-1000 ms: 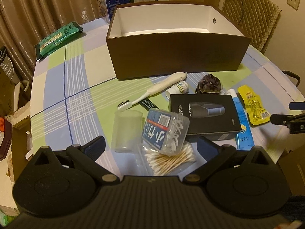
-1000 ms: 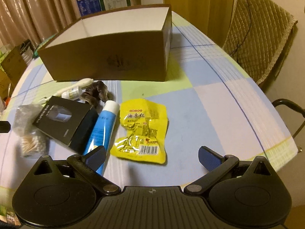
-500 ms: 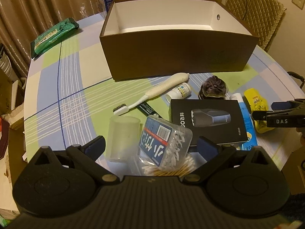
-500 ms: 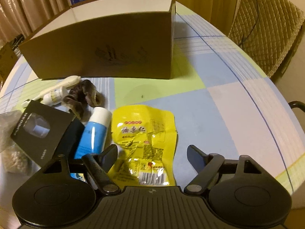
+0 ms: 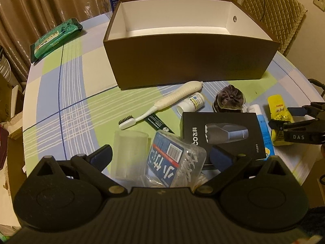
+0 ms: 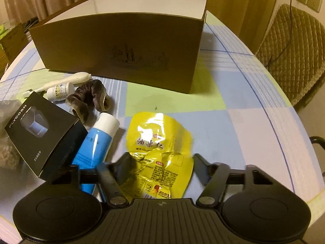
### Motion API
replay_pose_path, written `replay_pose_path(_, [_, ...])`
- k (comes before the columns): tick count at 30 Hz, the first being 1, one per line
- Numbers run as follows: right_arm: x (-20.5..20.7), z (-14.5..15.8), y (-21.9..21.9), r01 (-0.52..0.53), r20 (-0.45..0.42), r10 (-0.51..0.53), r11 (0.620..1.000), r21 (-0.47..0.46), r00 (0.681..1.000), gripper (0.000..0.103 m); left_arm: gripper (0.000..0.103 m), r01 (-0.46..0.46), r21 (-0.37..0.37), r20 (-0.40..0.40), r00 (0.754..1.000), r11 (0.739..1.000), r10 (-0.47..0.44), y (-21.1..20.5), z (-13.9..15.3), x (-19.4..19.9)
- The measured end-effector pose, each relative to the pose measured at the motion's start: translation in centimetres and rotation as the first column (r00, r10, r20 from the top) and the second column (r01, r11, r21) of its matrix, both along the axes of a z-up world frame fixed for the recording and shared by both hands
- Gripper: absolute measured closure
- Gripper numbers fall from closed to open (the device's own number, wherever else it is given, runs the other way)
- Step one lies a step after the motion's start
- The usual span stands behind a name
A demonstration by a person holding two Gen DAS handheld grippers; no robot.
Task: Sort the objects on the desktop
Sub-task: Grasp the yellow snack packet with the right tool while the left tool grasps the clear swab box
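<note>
My right gripper [image 6: 162,162] straddles a yellow snack packet [image 6: 158,138] lying on the tablecloth; its jaws are closing, both pads touch the packet's sides, and the foil buckles upward. From the left wrist view the same gripper [image 5: 279,117] grips the packet [image 5: 279,105] at the far right. My left gripper [image 5: 161,155] hangs open over a clear floss-pick box [image 5: 172,160] and a clear plastic cup [image 5: 130,154], touching neither. Beyond them lie a black shaver box [image 5: 221,134], a blue tube [image 5: 264,134], a white toothbrush [image 5: 174,99], a small pill bottle [image 5: 192,102] and a brown scrunchie [image 5: 229,99].
A large brown open box [image 5: 191,65] with a white, empty inside stands at the back of the table. A green packet [image 5: 54,38] lies at the far left. A quilted chair [image 6: 290,46] stands by the table's right edge. Cotton swabs [image 5: 201,180] peek out under the floss box.
My right gripper came down over the yellow packet and its jaws narrowed from wide open onto the packet's sides. My left gripper edged forward and lower over the floss box and cup.
</note>
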State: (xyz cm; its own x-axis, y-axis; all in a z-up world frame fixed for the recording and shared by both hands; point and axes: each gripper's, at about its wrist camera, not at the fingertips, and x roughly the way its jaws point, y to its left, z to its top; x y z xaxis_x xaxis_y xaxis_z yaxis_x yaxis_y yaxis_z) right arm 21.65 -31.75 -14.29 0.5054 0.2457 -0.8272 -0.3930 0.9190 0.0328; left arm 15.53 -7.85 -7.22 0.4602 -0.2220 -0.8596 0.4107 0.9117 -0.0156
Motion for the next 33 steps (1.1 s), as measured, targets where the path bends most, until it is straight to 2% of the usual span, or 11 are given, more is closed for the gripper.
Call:
replay_pose_path(2, [0.2, 0.2, -0.2, -0.013, -0.007, 0.013, 1.000, -0.005, 1.000, 0.060, 0.002, 0.002, 0.000, -0.001, 1.000, 1.000, -0.002, 0.0, 0.0, 0.0])
replay_pose_path(4, [0.4, 0.2, -0.5, -0.016, -0.016, 0.016, 1.000, -0.001, 1.000, 0.061, 0.003, 0.007, 0.000, -0.001, 1.000, 1.000, -0.007, 0.0, 0.0, 0.0])
replay_pose_path(16, [-0.4, 0.7, -2.7, 0.033, -0.031, -0.034, 0.999, -0.009, 0.999, 0.062, 0.011, 0.097, 0.004, 0.001, 0.995, 0.995, -0.097, 0.5, -0.5, -0.7])
replay_pose_path(20, [-0.6, 0.6, -3.1, 0.046, -0.029, -0.046, 0.999, -0.006, 0.999, 0.061, 0.014, 0.150, -0.022, 0.006, 0.989, 0.988, -0.150, -0.2, -0.5, -1.1])
replay_pose_path(33, [-0.7, 0.7, -3.4, 0.030, -0.027, -0.030, 1.000, -0.004, 0.999, 0.061, 0.060, 0.284, 0.088, 0.018, 0.958, 0.955, -0.287, -1.9, -2.7, -1.6])
